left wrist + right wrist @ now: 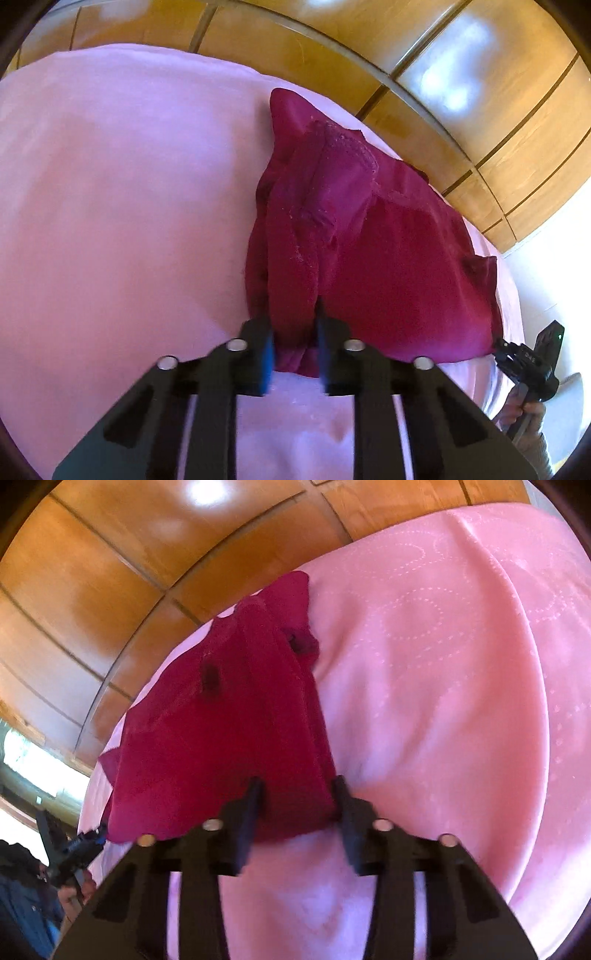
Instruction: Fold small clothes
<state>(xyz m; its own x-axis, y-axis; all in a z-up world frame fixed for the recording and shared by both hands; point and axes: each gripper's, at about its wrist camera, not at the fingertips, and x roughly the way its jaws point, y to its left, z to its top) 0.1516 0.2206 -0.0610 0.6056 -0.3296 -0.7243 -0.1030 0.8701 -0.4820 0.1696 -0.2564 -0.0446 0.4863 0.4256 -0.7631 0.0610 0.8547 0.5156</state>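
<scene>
A dark red small garment (369, 236) lies rumpled on a pink sheet (110, 206). My left gripper (295, 332) is shut on a bunched near edge of the garment, the cloth squeezed between the blue-padded fingers. In the right wrist view the same garment (221, 716) lies folded over, and my right gripper (295, 794) straddles its near corner with the jaws apart, cloth between the fingers. The right gripper also shows in the left wrist view (528, 362), at the garment's far corner. The left gripper shows at the lower left of the right wrist view (74, 845).
The pink sheet (443, 686) covers a bed. Wooden wardrobe doors (480, 92) stand behind the bed and also show in the right wrist view (110, 572). A bright window area (33, 760) is at the left.
</scene>
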